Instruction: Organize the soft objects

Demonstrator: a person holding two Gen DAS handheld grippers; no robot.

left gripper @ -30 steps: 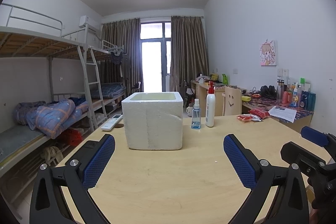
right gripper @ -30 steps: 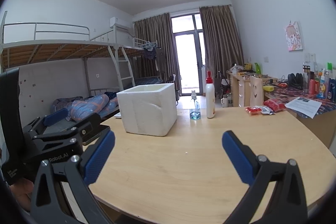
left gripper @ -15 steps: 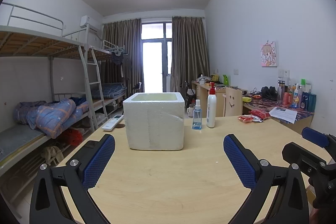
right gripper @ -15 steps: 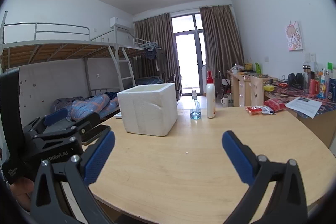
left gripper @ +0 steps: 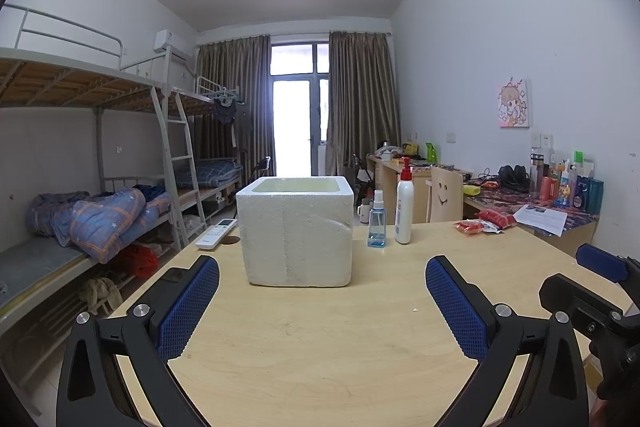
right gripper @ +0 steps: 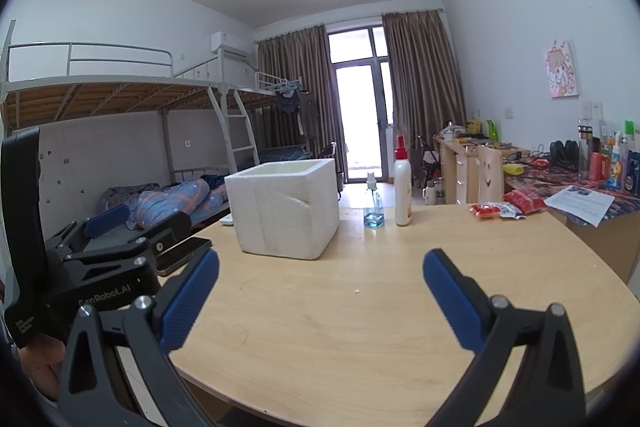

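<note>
A white foam box (left gripper: 296, 233) stands open-topped on the round wooden table (left gripper: 320, 347); it also shows in the right wrist view (right gripper: 284, 211). What is inside it is hidden. My left gripper (left gripper: 322, 291) is open and empty, held low over the table in front of the box. My right gripper (right gripper: 320, 287) is open and empty, to the right of the left one, which shows at the left of its view (right gripper: 100, 259). Red soft packets (left gripper: 486, 221) lie at the table's far right, also in the right wrist view (right gripper: 506, 205).
A blue spray bottle (left gripper: 377, 219) and a white pump bottle (left gripper: 404, 203) stand right of the box. A remote (left gripper: 216, 233) lies left of it. A phone (right gripper: 180, 255) lies near the left edge. Bunk beds stand left, a cluttered desk (left gripper: 532, 195) right.
Both grippers have barely shifted; the views drifted slightly. Nothing was grasped or released.
</note>
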